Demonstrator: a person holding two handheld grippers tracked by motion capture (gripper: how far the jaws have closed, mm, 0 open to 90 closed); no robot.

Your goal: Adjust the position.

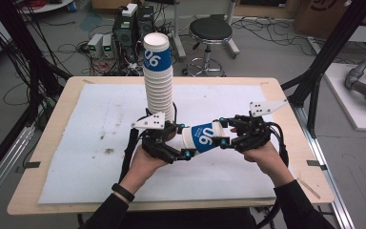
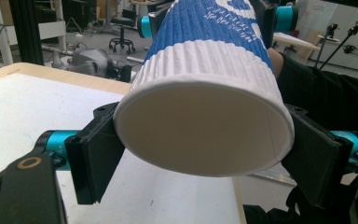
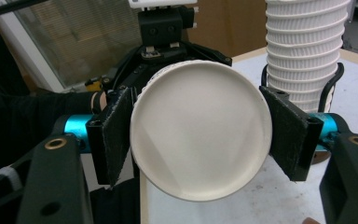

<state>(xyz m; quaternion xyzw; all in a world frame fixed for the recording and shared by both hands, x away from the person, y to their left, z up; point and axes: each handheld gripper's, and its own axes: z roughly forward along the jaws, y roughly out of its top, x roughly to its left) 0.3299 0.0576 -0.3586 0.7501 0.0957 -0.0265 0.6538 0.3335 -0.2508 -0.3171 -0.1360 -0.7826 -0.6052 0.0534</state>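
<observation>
A single blue-and-white paper cup point(image 1: 204, 137) is held lying on its side above the desk point(image 1: 76, 157), between the two hands — its long axis runs level from one tool to the other. The left tool point(image 1: 183, 153) is clamped on one end of the cup; in the left gripper view its black pads point(image 2: 95, 158) are seen pressed against both sides of the white band by the flat end. The right tool point(image 1: 225, 138) is clamped on the other end, its jaws set on either side of the cup. Both tools are equally near, so any pull apart would have to follow that axis. Farther off, just behind the left hand point(image 1: 145, 167), the tall stack of cups point(image 1: 159, 78) stands upright on the desk
</observation>
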